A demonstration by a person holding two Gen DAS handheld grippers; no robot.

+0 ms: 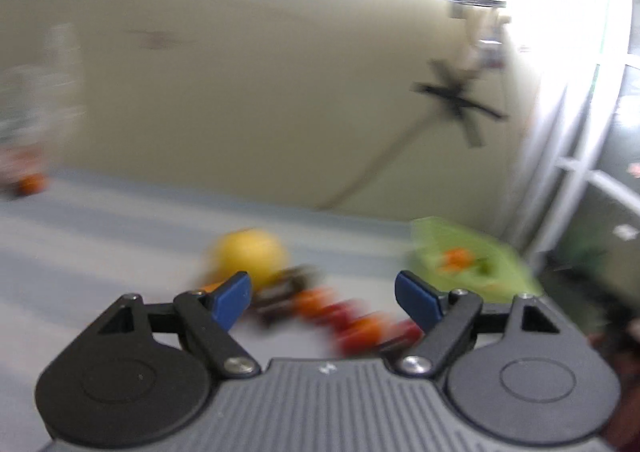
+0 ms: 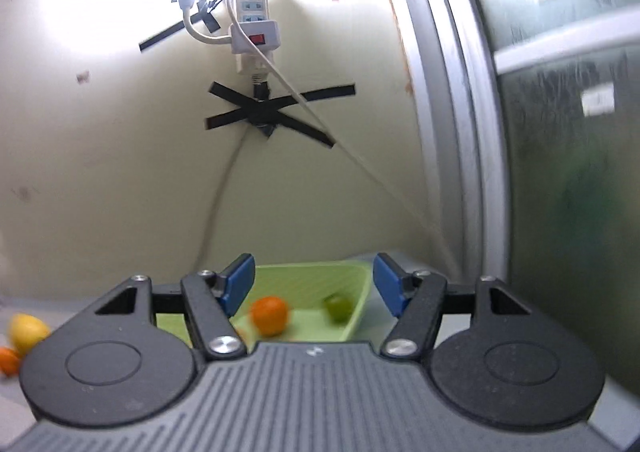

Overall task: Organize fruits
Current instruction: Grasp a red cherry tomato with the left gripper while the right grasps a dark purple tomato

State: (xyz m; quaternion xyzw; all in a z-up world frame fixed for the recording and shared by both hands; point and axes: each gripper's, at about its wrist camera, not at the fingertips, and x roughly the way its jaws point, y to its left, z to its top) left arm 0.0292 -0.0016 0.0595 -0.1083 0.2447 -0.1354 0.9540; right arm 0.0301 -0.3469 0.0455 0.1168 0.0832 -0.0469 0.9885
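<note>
The yellow fruit [image 1: 250, 254], a lemon by the look of it, sits on the pale bench [image 1: 100, 236] just beyond the left tool [image 1: 324, 294], a little to the left of the line between its blue pads [image 1: 230, 298] and slightly farther off than their tips. It looks nearly round, so I cannot make out any long axis worth lining up with. Nearer, between the pads and running toward the right one, lies a smeared row of small orange and red fruits [image 1: 352, 322] with something dark at its far left end; the blur is too heavy to count them or say what the dark thing is. Far right of that stands the green tray [image 1: 436, 240], holding at least one orange piece. The left tool is spread wide with nothing in it, and it is plainly the nearer one to the loose fruit, so I would judge the next pick is its job, with a small shift left to centre on the lemon. From the right wrist, the right tool [image 2: 314, 284] is also spread wide and empty, hovering at the near side of the tray [image 2: 360, 292], where an orange [image 2: 270, 314] and a small green fruit [image 2: 339, 306] already rest apart from each other. The lemon [image 2: 26, 330] and another orange [image 2: 8, 360] lie well off to its left, a poor reach for that hand.
</note>
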